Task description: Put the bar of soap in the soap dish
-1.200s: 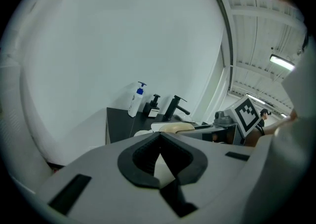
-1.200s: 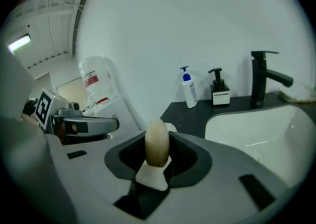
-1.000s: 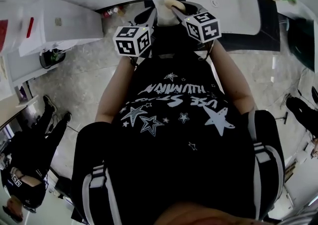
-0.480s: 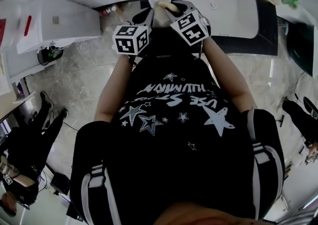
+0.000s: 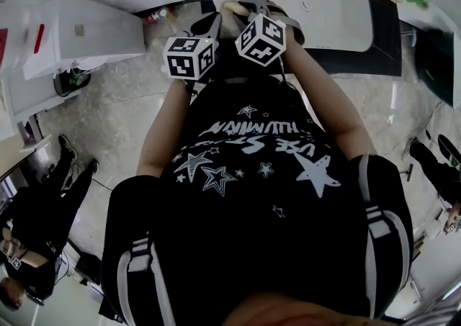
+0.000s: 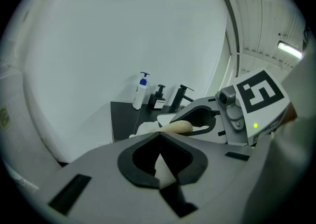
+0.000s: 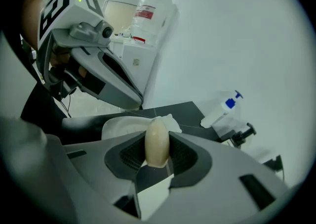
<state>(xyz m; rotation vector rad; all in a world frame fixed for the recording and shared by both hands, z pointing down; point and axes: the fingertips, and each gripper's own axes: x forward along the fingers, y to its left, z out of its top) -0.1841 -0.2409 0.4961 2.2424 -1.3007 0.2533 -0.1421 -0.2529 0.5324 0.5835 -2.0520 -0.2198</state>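
Black desk [image 6: 122, 118] along a white wall carries a white basin [image 5: 324, 8], a tap [image 6: 181, 94] and a pump bottle [image 6: 141, 91] towards its far edge. The white soap dish [image 7: 123, 123] is at the desk's near edge, though I cannot tell whether it rests there.

The right tongs [image 7: 158, 157] are clamped on the bar of soap [image 7: 157, 141]. Their jaws stand wide, with a pad on each broad face, and the bar stands on end just over the dish. The left tongs [image 6: 159, 136] have their jaws together, with the tips at the dish's near rim. I cannot tell whether they pinch the rim.

The step in hand looks like lowering the bar into the dish. To do it well:

- Keep the left tongs steady so the dish does not slide off the desk's near edge.
- Bring the soap over the middle of the hollow, not the rim.
- Tilt the bar so a long side meets the dish first, because a bar set on end would likely topple.
- Part the jaws only once the dish bears the soap.
- Draw the tongs straight back, since soap tends to cling to the pads.
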